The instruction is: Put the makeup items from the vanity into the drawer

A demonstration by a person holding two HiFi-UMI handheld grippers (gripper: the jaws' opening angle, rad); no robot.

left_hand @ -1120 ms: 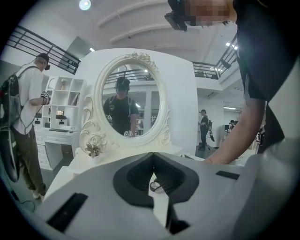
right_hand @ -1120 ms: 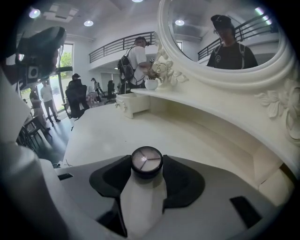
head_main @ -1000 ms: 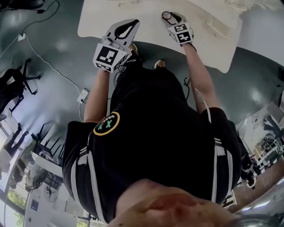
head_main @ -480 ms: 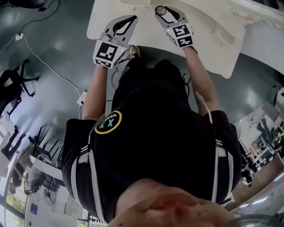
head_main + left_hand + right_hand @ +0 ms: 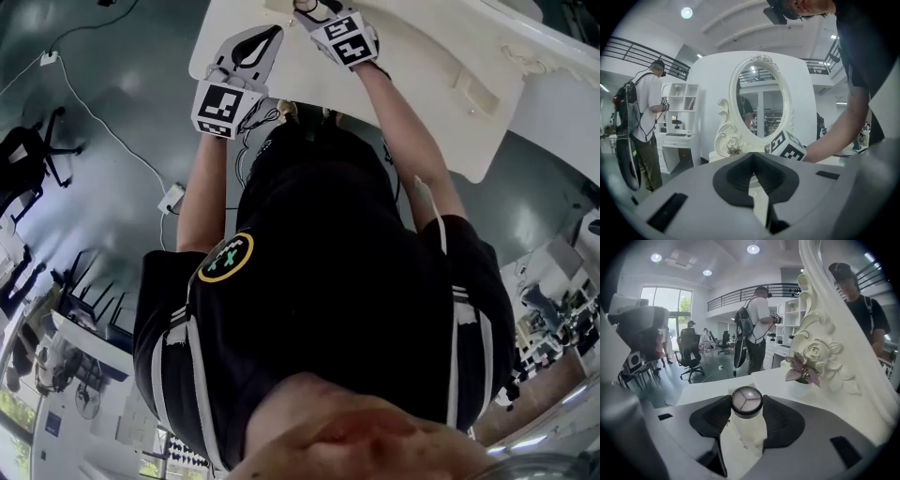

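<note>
**Entry: right gripper closed on a jar, left gripper empty**

Right gripper (image 5: 746, 405): the jaws are held partly closed, and a small jar (image 5: 746, 398) is clamped between the pads. The jar is gripped on both sides, just under its round, dark-rimmed lid. The lid faces back toward the camera and its pale top is divided into three. Whether the base of the jar rests on the vanity top (image 5: 705, 387) cannot be told. A small potted plant (image 5: 802, 374) with pink and green leaves is seen ahead of this gripper and to its right, standing on the vanity. The carved white mirror frame (image 5: 825, 329) rises just beyond the plant, further right.

Left gripper (image 5: 752, 154): the jaws are brought together at the tips and nothing is held between them. The oval mirror (image 5: 761, 101) is seen straight ahead of it. The marker cube (image 5: 786, 146) of the right gripper is seen ahead and slightly right, lower than the glass.

Head view: both grippers are held over the white vanity (image 5: 412, 84). The right gripper is reached further forward than the left, and the two are kept apart.

Background: a person with a backpack (image 5: 644, 122) is seen far to the left of the left gripper.
</note>
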